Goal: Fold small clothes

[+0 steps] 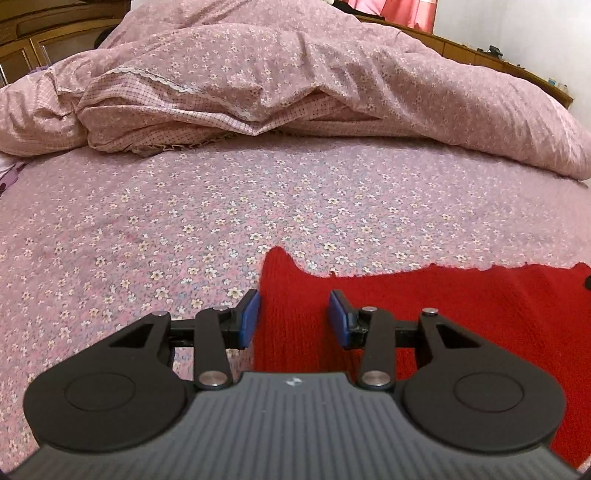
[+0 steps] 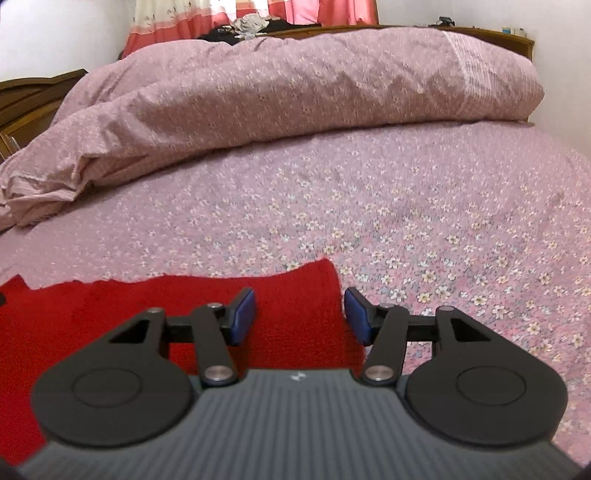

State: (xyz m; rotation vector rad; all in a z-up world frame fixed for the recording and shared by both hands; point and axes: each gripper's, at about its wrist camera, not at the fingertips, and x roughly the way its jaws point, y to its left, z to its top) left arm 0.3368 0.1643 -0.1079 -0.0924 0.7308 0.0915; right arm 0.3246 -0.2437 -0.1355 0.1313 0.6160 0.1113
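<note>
A red knitted garment (image 1: 461, 306) lies flat on the flowered bed sheet (image 1: 184, 229). In the left wrist view my left gripper (image 1: 294, 317) stands open over the garment's left end, its blue pads (image 1: 248, 317) apart with red knit showing between them, not pinched. In the right wrist view the same red garment (image 2: 147, 299) fills the lower left. My right gripper (image 2: 299, 314) is open above its right end, one pad (image 2: 242, 314) over the knit, the other at the garment's edge. Neither gripper holds anything.
A bunched pink flowered quilt (image 1: 295, 81) lies across the far side of the bed, also seen as a quilt (image 2: 277, 99) in the right wrist view. A wooden headboard (image 1: 517, 70) and pink curtains (image 2: 332, 11) stand behind. Bare sheet (image 2: 443, 221) stretches between garment and quilt.
</note>
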